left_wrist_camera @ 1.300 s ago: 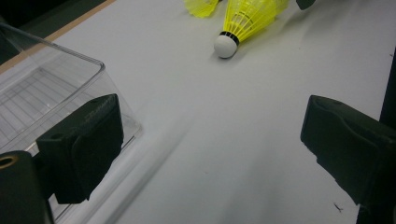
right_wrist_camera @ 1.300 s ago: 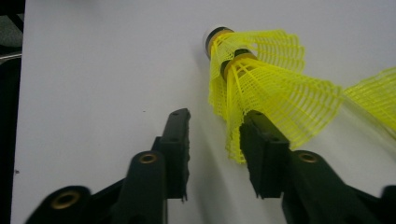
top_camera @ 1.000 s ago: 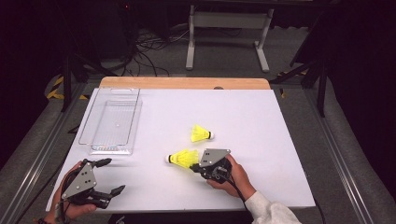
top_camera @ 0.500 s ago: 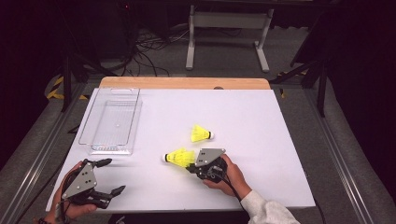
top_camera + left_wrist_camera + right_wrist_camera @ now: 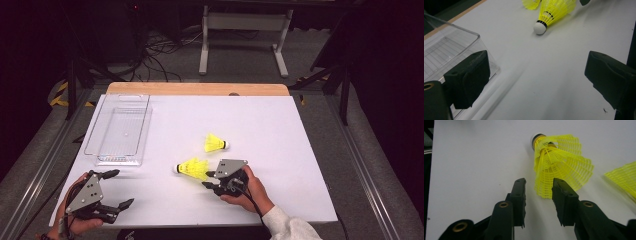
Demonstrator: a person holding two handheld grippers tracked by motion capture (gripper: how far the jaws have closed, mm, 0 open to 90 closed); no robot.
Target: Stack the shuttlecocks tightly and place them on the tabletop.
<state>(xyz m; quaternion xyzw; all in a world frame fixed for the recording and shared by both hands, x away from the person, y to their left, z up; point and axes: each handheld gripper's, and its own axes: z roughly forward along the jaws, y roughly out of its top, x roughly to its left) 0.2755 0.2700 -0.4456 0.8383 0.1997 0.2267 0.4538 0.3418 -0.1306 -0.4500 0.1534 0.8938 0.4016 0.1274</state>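
- No text, label, brand, number or sign can be read on anything in the pictures.

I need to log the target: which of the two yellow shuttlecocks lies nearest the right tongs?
The shuttlecock whose white cork points toward the clear tray; its skirt edge lies right at the right tongs. The other shuttlecock lies farther up the table.

Tongs (image 5: pixel 538 195), just opening, flank the yellow shuttlecock's (image 5: pixel 560 162) skirt edge on the white table (image 5: pixel 474 157).
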